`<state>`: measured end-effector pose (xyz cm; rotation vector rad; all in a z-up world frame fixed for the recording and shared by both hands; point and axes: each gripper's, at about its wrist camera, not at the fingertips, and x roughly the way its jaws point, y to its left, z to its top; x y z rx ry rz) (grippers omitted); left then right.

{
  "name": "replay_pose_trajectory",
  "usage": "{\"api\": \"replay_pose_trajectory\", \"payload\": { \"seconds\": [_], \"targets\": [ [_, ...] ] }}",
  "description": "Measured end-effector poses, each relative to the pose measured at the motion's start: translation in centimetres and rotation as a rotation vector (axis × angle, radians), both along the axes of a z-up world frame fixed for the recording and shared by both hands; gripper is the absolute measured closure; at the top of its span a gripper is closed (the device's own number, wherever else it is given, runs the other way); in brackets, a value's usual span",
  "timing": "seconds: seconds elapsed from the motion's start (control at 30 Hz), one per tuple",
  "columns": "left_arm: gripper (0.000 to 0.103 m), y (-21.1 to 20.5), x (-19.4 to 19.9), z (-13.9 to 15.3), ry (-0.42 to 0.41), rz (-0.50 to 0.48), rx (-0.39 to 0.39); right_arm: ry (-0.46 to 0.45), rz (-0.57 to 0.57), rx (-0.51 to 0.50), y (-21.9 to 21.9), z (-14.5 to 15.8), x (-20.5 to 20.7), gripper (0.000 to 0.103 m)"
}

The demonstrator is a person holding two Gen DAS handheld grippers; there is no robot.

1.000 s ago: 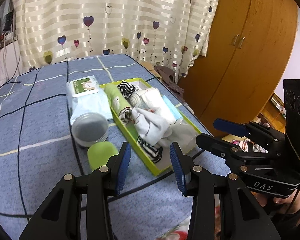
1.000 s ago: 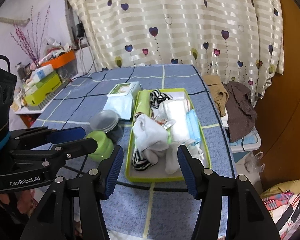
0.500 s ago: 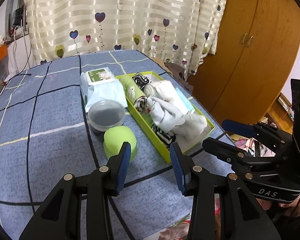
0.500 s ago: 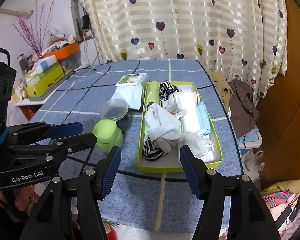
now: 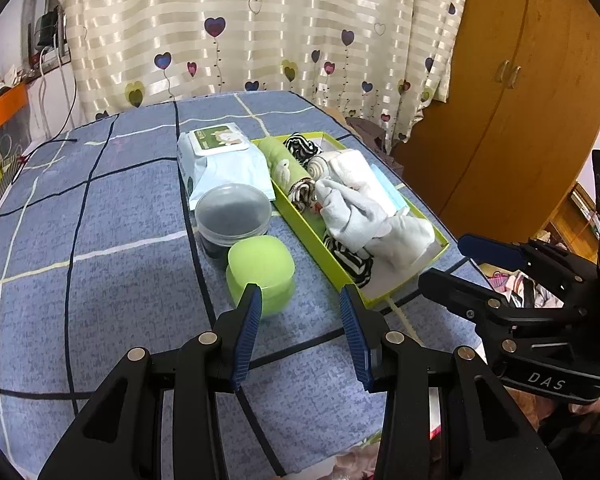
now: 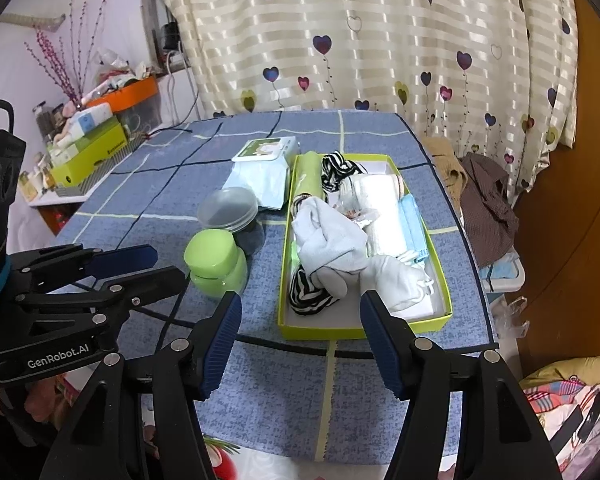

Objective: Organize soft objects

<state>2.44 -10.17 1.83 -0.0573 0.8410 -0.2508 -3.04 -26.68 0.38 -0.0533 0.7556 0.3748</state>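
Both views have drawn back from the green box [image 6: 364, 330] since a second ago, and more of the blue checked counter [image 5: 100, 208] now shows in front of it; the right gripper [image 6: 300, 340] has just been opening its jaws, with nothing between them. Left to right on the counter: wipes pack [image 5: 220, 160], clear tub [image 5: 233, 216], green jar [image 5: 260, 270], then the box, lying long-axis away from the cameras, near end toward the grippers. Inside it, green rolled cloth [image 6: 308, 178] lies along the left wall, parallel to the box; striped socks [image 6: 310, 292] sit at the near left corner and another striped pair at the far end; white socks [image 6: 328, 240] are heaped loose across the middle, pointing no clear way; folded white towel [image 6: 380, 208] and blue face masks [image 6: 414, 224] run lengthwise on the right. Judgement: all light, limp and non-fragile; the loose white socks will sag and trail, so pinch at the bunched middle, not a toe. Left gripper [image 5: 300, 312] hovers over bare counter between jar and box, jaws moderately open, empty. Right jaws are wide, empty, short of the box's near wall.
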Motion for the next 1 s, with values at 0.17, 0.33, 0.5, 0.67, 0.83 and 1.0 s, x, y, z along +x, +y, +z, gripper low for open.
{"api": "replay_pose_trajectory", "payload": {
  "seconds": [0.17, 0.33, 0.5, 0.67, 0.83, 1.0],
  "targets": [
    [0.061, -0.04, 0.06, -0.24, 0.012, 0.005, 0.01, 0.009, 0.0, -0.003, 0.07, -0.51, 0.16, 0.041],
    [0.061, -0.16, 0.21, -0.34, 0.019, 0.01, 0.022, 0.01, 0.001, -0.004, 0.13, -0.57, 0.23, 0.04],
    [0.061, -0.28, 0.29, -0.39, 0.019, 0.013, 0.033, 0.011, 0.001, -0.004, 0.14, -0.57, 0.26, 0.04],
    [0.061, -0.25, 0.43, -0.52, 0.029, 0.008, 0.029, 0.012, 0.001, -0.005, 0.17, -0.57, 0.28, 0.039],
    [0.061, -0.25, 0.5, -0.62, 0.032, 0.01, 0.035, 0.015, 0.0, -0.006, 0.15, -0.77, 0.34, 0.039],
    [0.061, -0.24, 0.53, -0.72, 0.036, 0.009, 0.037, 0.014, 0.001, -0.006, 0.12, -0.81, 0.33, 0.039]
  ]
}}
